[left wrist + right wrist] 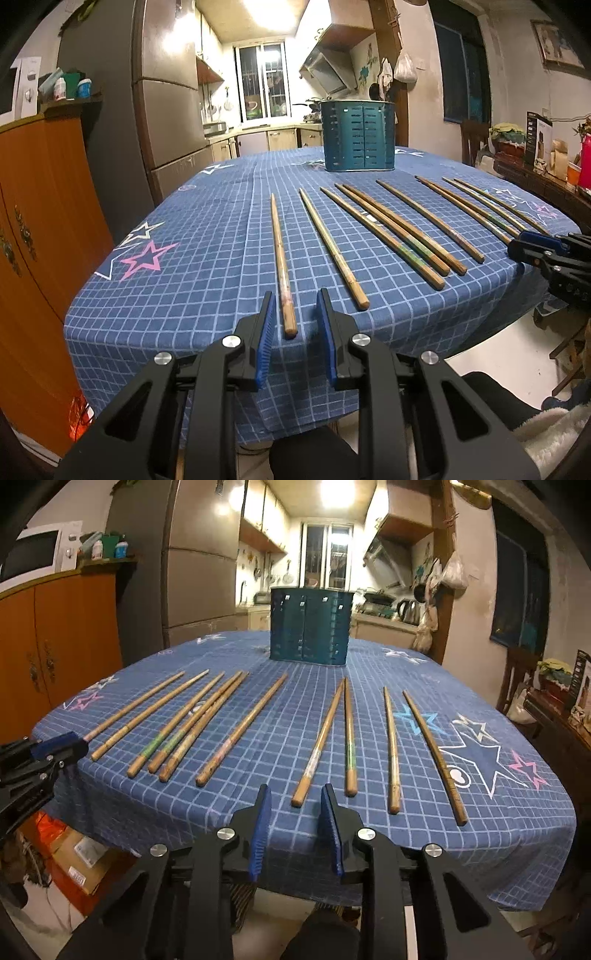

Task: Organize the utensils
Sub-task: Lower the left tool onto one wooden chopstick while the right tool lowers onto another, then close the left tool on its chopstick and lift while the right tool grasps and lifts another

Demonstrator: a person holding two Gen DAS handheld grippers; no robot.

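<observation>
Both the left hand-held gripper [297, 295] and right hand-held gripper [295, 790] stand narrow, empty; chopsticks [225, 731] lie untouched; the holder's [310, 627] interior is hidden.

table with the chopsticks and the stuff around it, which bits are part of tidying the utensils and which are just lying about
Part of the job:
- wooden chopsticks laid out on the tablecloth
- teal slotted holder at the far side

Just lying about:
- microwave on the orange cabinet
- kettle on the kitchen counter
- cardboard box on the floor
</observation>
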